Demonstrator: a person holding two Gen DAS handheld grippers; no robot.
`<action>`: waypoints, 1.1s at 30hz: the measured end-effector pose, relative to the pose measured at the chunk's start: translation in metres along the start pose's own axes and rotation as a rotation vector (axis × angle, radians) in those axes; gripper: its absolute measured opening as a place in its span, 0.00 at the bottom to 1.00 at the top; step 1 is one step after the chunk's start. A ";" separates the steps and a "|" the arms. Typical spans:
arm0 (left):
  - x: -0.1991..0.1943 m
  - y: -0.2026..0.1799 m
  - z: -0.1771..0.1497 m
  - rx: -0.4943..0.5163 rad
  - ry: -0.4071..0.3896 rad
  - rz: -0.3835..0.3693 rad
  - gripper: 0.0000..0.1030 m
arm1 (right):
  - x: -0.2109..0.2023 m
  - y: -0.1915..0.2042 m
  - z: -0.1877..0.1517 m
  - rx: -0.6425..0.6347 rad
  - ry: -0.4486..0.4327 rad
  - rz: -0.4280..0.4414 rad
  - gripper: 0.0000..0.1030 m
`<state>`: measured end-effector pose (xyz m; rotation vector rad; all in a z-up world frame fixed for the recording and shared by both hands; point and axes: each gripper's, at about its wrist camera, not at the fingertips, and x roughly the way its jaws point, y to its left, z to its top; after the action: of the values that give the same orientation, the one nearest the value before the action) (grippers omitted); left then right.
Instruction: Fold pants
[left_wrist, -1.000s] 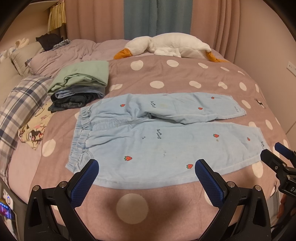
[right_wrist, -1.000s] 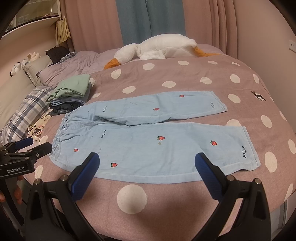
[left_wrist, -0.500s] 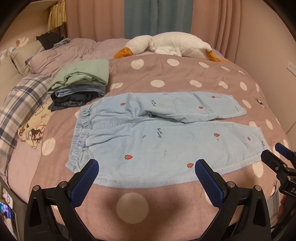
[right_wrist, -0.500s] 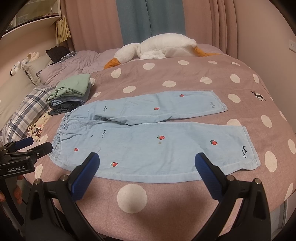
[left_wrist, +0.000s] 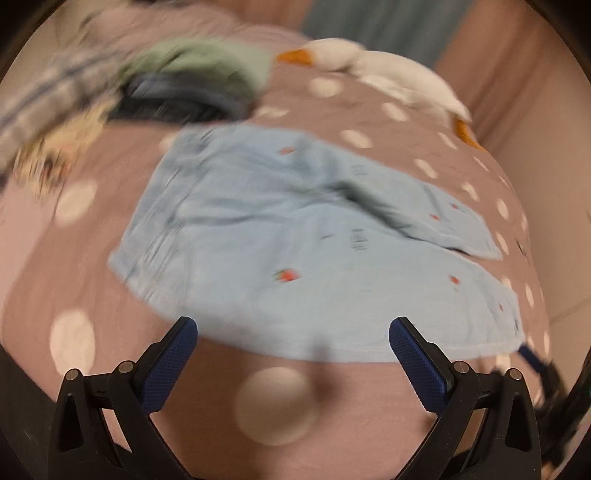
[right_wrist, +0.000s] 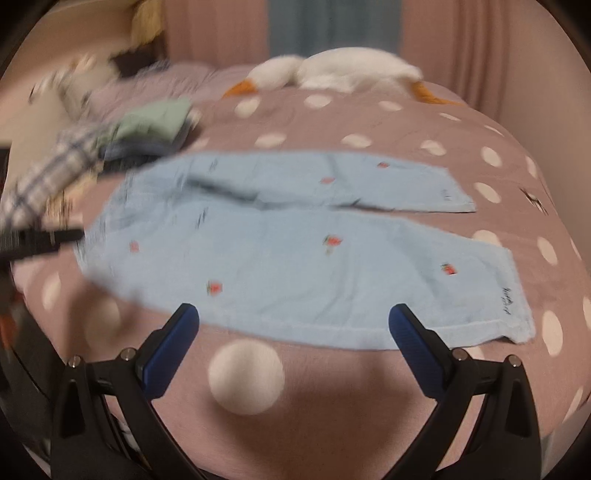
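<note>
Light blue pants (left_wrist: 295, 236) with small strawberry prints lie spread flat on the pink polka-dot bedspread (left_wrist: 273, 402), waistband to the left, legs to the right; they also show in the right wrist view (right_wrist: 295, 254). My left gripper (left_wrist: 291, 332) is open and empty, just above the pants' near edge by the waistband end. My right gripper (right_wrist: 293, 317) is open and empty, over the near edge of the front leg. Both views are motion-blurred.
A stack of folded clothes (left_wrist: 192, 85) with a green piece on top sits at the back left, also in the right wrist view (right_wrist: 147, 129). A white plush goose (left_wrist: 380, 74) lies at the back. A plaid pillow (right_wrist: 48, 173) is at the left. Curtains hang behind.
Both grippers have moved forward and down toward the pants' near edge; the left one has swung toward the waistband. The pants lie as before. Both stay open.
</note>
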<state>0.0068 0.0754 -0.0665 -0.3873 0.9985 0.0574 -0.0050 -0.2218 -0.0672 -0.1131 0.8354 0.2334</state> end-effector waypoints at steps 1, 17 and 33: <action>0.005 0.016 -0.002 -0.056 0.011 -0.002 1.00 | 0.008 0.007 -0.006 -0.048 0.010 -0.009 0.99; 0.034 0.122 0.001 -0.579 -0.101 -0.134 0.74 | 0.083 0.105 -0.016 -0.583 -0.086 0.021 0.27; 0.019 0.137 -0.005 -0.408 -0.048 -0.034 0.16 | 0.061 0.115 -0.027 -0.605 -0.063 0.125 0.11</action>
<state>-0.0173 0.1991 -0.1241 -0.7722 0.9313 0.2413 -0.0131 -0.1056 -0.1316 -0.6176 0.6875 0.6007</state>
